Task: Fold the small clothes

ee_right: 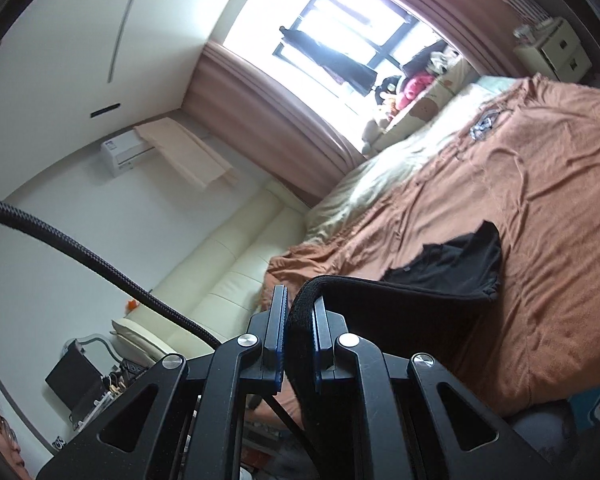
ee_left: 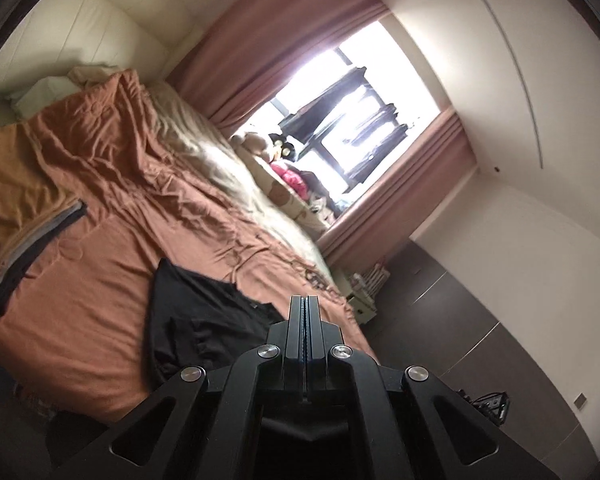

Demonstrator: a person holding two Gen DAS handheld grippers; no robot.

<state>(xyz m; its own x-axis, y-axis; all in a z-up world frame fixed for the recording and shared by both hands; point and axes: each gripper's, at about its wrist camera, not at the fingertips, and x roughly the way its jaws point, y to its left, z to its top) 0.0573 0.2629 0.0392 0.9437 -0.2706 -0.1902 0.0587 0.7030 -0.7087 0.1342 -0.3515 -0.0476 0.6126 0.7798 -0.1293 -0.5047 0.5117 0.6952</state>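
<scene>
Hanging from the right gripper (ee_right: 299,320), a black garment (ee_right: 380,296) ran between the fingers, which stood slightly apart around its thick hem; its far end lay on the orange bedspread (ee_right: 540,184). The left gripper (ee_left: 305,312) was clenched on nothing, above the bedspread's near edge. With so loose a hold, the hem could probably slip free, dropping crumpled onto the bedspread.

garment (ee_left: 204,320) on bed (ee_left: 112,248), folded stack (ee_left: 28,248) to its left, window (ee_left: 360,92) behind
</scene>
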